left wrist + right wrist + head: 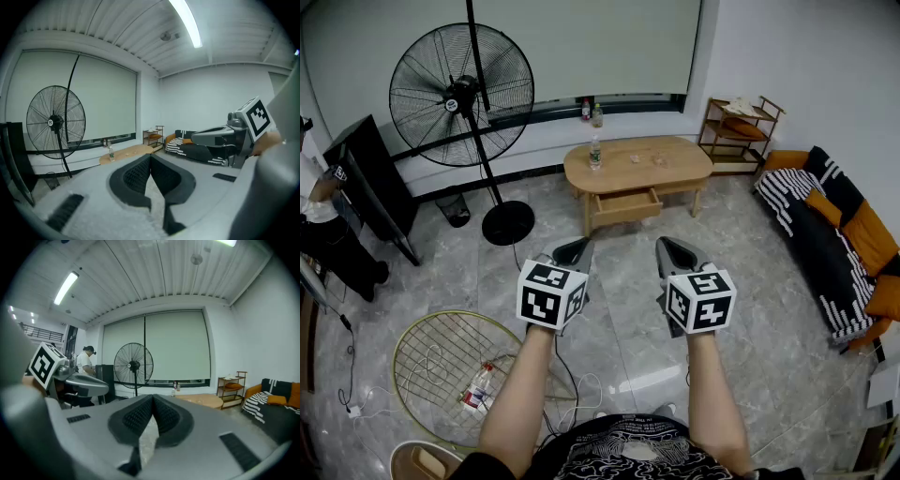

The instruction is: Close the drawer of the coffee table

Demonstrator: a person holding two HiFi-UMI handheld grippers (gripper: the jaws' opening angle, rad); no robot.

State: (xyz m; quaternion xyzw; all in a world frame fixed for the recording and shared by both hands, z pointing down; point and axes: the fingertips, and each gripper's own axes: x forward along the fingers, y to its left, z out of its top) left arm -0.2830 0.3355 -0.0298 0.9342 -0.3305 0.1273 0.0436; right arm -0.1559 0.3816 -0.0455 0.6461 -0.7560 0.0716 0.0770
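Head view: drawer point(625, 207) open; both jaws closed.

The oval light-wood surface point(637, 159) and its wooden drawer point(627, 207) look smooth and matt. The grey marbled tile floor point(619, 328) is glossy and throws back light. The black pedestal fan point(461, 94) has a thin metal wire cage. The left tongs point(151, 157) and right tongs point(153, 399) are matt grey plastic with black, finely knobbled pads point(138, 416).
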